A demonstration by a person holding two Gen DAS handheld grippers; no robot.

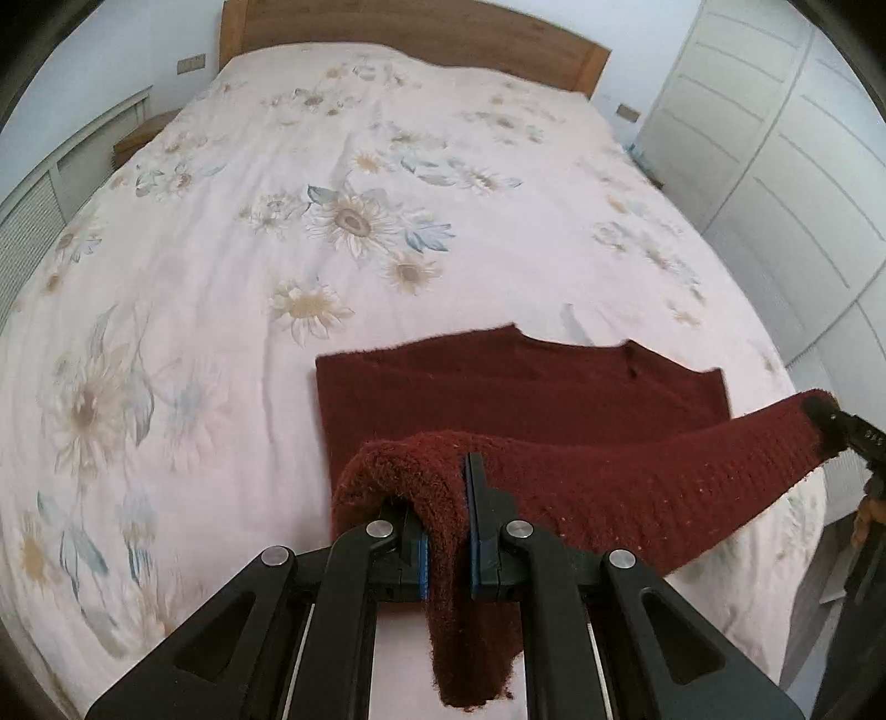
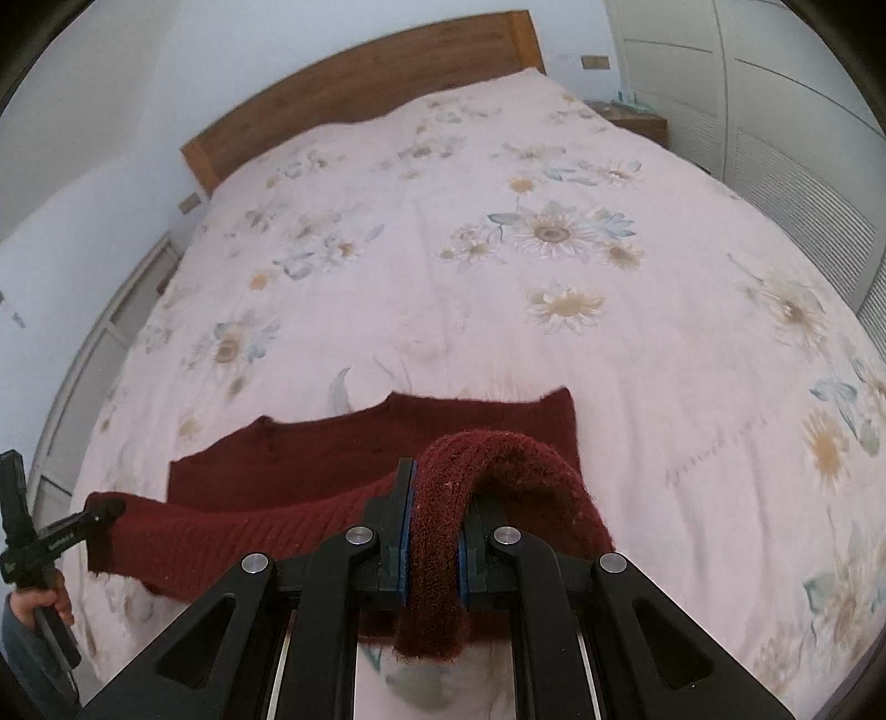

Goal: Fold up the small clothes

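Note:
A dark red knitted sweater (image 1: 498, 387) lies on the bed, its far part flat, its near edge lifted. My left gripper (image 1: 447, 531) is shut on the left corner of that edge, the knit draped over its fingers. My right gripper (image 2: 433, 548) is shut on the other corner of the sweater (image 2: 387, 443). The lifted edge stretches between the two grippers above the flat part. The right gripper also shows at the right edge of the left wrist view (image 1: 830, 421), and the left gripper at the left edge of the right wrist view (image 2: 108, 509).
The bed (image 1: 277, 249) has a pale pink floral cover and a wooden headboard (image 1: 387, 27). White wardrobe doors (image 1: 775, 166) stand to the right of it. A white radiator cover (image 1: 33, 210) runs along the left.

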